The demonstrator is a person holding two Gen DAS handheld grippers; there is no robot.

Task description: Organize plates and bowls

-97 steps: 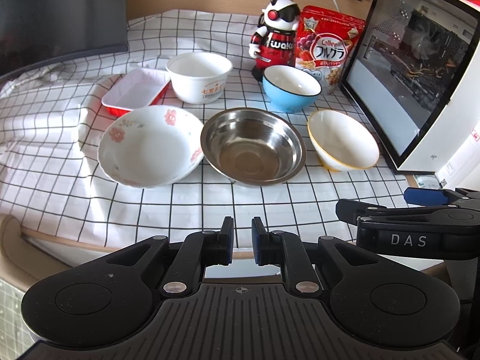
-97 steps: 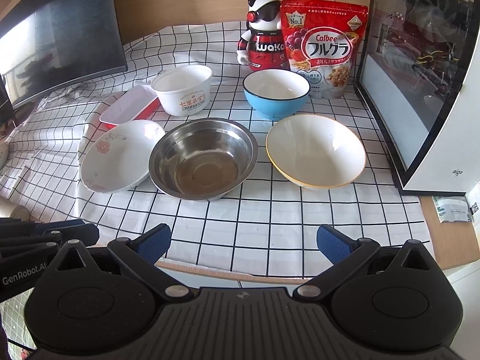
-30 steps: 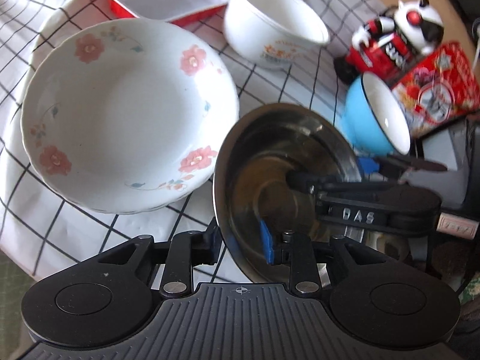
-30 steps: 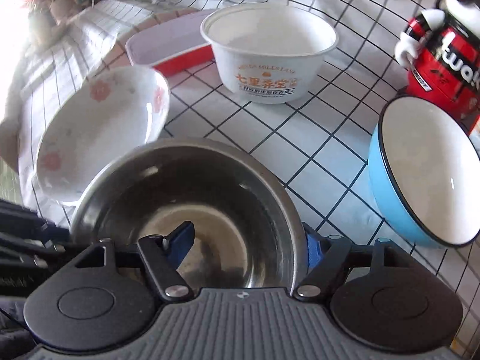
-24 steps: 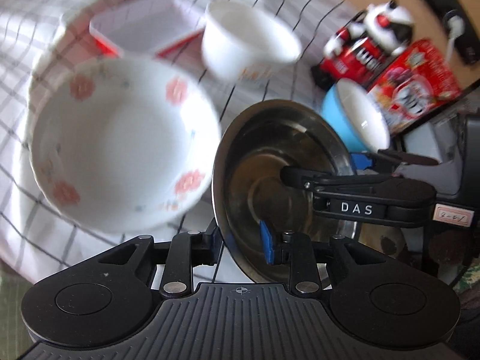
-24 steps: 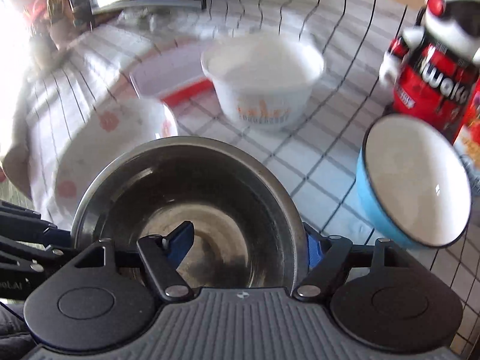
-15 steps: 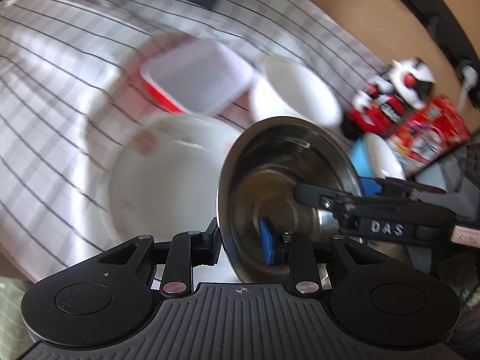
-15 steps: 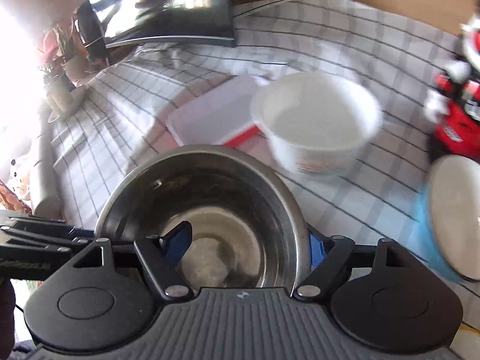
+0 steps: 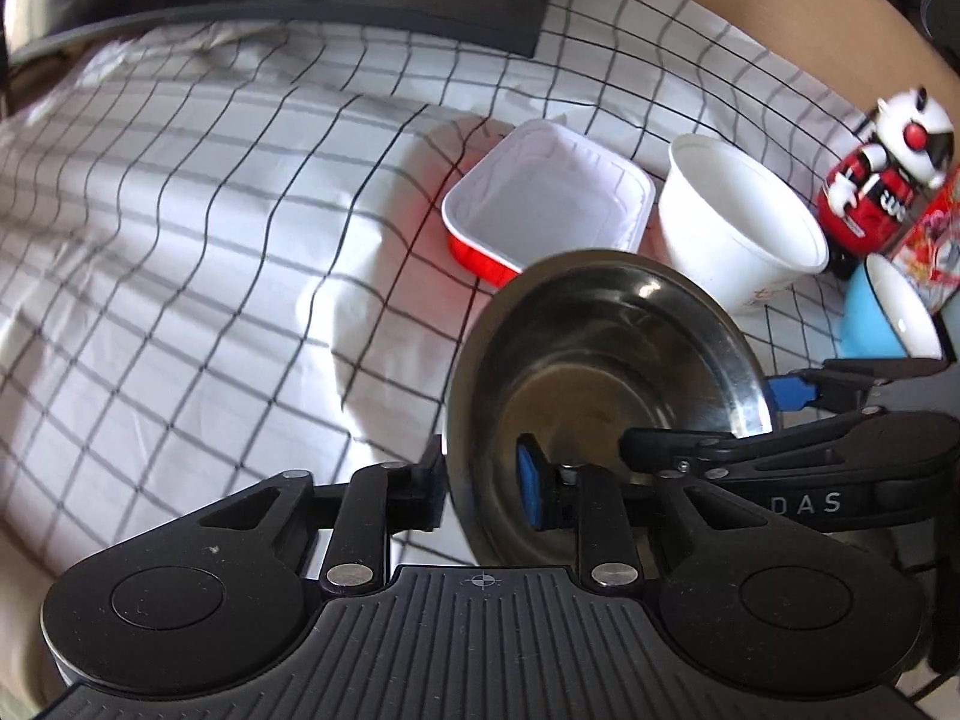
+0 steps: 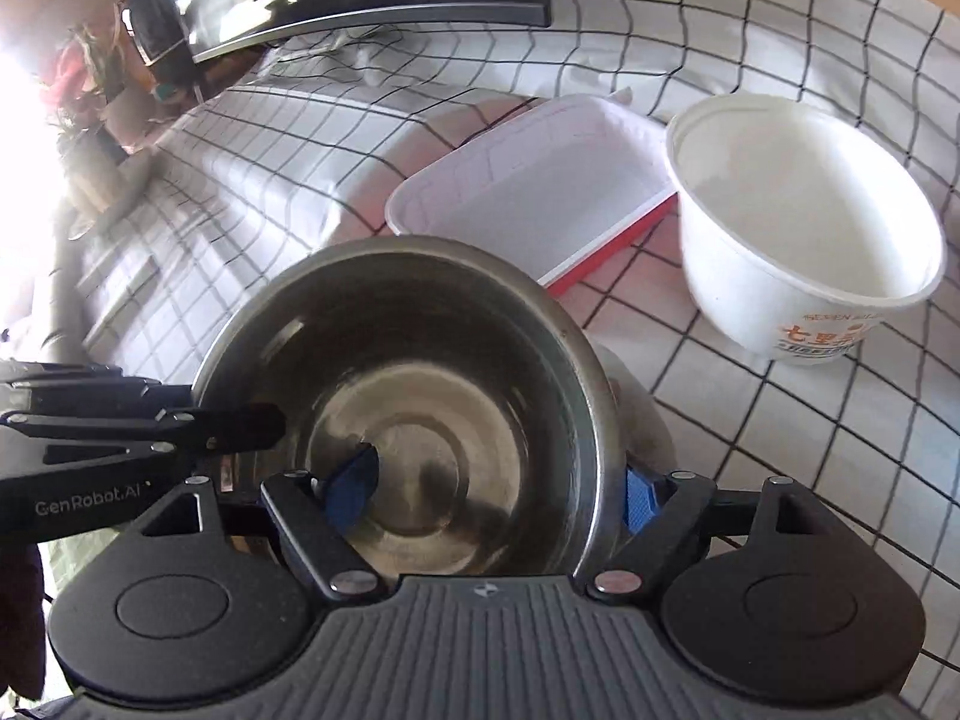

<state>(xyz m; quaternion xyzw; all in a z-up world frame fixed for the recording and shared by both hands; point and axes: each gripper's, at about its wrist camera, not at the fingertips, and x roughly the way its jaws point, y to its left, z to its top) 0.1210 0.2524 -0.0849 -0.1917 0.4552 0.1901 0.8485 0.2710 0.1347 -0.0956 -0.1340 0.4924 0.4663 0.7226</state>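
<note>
Checked cloth (image 9: pixel 180 240) partly hidden behind steel bowl (image 9: pixel 606 372), rim clamped by left gripper (image 9: pixel 480 480) and right gripper (image 10: pixel 498 492).

The letters "DAS" are seen in white on the right gripper (image 9: pixel 780 414), on its black arm. "GenRobot.AI" is printed in white on the left gripper (image 10: pixel 234 420). Orange signs are printed on the white paper bowl (image 10: pixel 798 228), too blurred to be read. White letters are seen on the red toy robot (image 9: pixel 882 180), partly cut off.
</note>
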